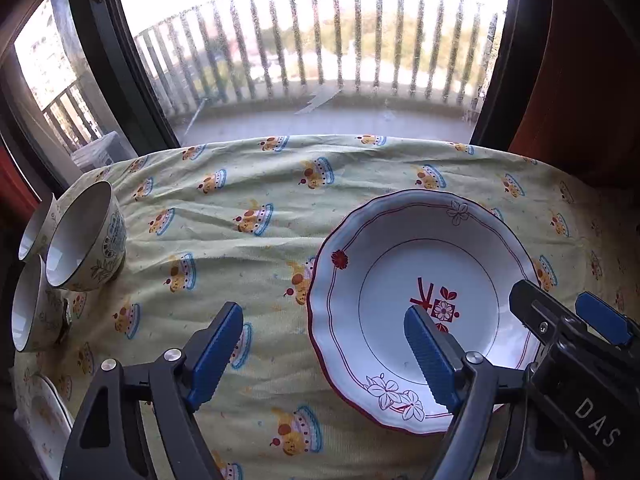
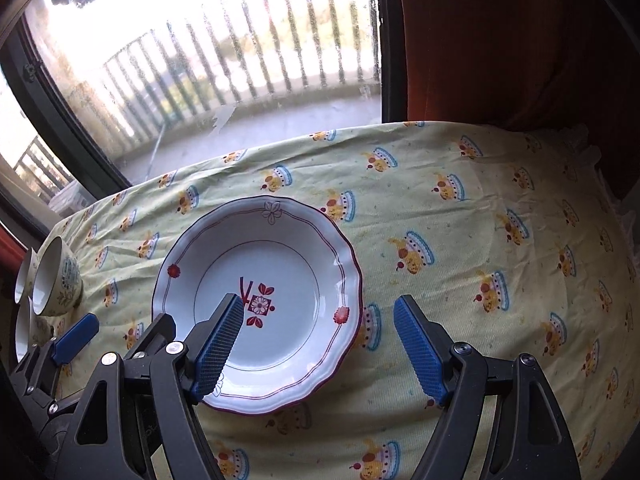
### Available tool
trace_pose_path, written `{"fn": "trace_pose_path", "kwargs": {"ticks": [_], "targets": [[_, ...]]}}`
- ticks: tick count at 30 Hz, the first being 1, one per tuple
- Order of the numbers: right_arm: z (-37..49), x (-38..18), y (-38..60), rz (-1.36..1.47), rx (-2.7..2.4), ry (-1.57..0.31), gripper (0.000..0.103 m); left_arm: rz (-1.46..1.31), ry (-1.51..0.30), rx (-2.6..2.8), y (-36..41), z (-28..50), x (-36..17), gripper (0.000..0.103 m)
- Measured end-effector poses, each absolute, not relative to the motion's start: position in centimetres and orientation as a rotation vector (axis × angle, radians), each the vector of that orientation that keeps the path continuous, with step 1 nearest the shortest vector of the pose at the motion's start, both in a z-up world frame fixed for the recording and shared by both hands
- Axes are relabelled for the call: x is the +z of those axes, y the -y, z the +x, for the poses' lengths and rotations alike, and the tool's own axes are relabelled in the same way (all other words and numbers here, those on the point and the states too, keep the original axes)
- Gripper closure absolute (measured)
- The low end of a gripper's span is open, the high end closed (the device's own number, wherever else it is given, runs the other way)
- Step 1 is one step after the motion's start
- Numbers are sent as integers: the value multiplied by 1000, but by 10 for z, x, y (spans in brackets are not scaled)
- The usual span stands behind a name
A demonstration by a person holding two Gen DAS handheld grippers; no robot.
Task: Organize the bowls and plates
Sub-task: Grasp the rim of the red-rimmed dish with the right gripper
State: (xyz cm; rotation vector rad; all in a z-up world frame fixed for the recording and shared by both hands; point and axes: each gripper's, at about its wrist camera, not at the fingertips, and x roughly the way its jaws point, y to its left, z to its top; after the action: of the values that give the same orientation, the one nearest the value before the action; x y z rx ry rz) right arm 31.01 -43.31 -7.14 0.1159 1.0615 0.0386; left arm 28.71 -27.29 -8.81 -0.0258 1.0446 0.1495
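A white scalloped plate (image 1: 424, 280) with a red rim and flower motifs lies flat on the tablecloth; it also shows in the right wrist view (image 2: 280, 272). My left gripper (image 1: 324, 352) is open and empty, its right finger over the plate's near side and its left finger over the cloth. My right gripper (image 2: 320, 340) is open and empty, straddling the plate's near right edge. Three patterned bowls (image 1: 86, 236) stand clustered at the table's left edge; they also show in the right wrist view (image 2: 56, 276). The right gripper also shows in the left wrist view (image 1: 564, 320).
The table carries a yellow-green tablecloth (image 2: 480, 240) with cake prints. A window with a balcony railing (image 1: 320, 40) is behind it. A red curtain (image 2: 520, 40) hangs at the right. Part of another white dish (image 1: 44, 408) shows at the near left.
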Motion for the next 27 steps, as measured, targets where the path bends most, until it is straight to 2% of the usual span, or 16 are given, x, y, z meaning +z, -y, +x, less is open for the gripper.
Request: {"fn": "trace_pose_path", "kwargs": {"ticks": [9, 13, 16, 21, 27], "targets": [[343, -102, 432, 84, 13, -1094, 24, -19, -1095, 150, 276, 317, -118, 28], [350, -114, 431, 112, 56, -1132, 39, -31, -1103, 118, 278, 318, -124, 37], [350, -116, 431, 122, 62, -1134, 43, -36, -1107, 86, 280, 318, -124, 39], [348, -115, 432, 127, 46, -1140, 48, -35, -1117, 77, 280, 315, -123, 39], [334, -113, 429, 142, 43, -1167, 49, -36, -1141, 68, 276, 295, -121, 39]]}}
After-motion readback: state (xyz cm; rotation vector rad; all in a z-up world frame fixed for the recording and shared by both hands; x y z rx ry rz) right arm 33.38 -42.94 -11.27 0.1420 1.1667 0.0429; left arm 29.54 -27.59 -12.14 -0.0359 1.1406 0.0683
